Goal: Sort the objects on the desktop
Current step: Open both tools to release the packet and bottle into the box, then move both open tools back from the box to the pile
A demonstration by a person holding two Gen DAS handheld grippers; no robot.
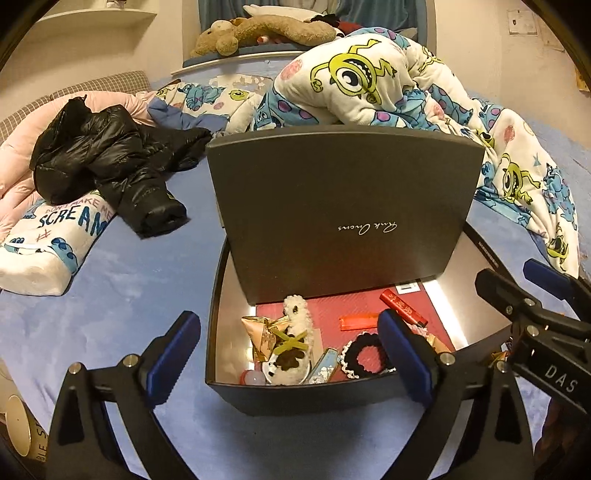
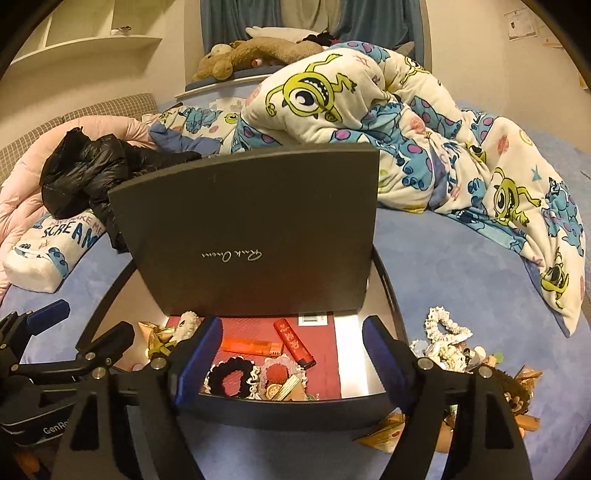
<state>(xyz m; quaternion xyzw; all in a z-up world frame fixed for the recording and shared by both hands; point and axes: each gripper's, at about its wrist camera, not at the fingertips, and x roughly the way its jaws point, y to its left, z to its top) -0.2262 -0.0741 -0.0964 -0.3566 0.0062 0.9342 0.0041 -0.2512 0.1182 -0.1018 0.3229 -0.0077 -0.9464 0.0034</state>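
Observation:
A dark grey box with its lid propped upright sits on the blue bed cover. Inside lie a black scrunchie, a red lighter, an orange strip, a white fluffy toy and a gold wrapped piece. My left gripper is open and empty above the box's front edge. My right gripper is open and empty over the box's front wall. A pile of small items lies right of the box.
A black jacket and a white "SCREAM" pillow lie to the left. A monster-print blanket is heaped behind and right of the box. A plush toy rests at the headboard. A round gold-rimmed object shows at lower left.

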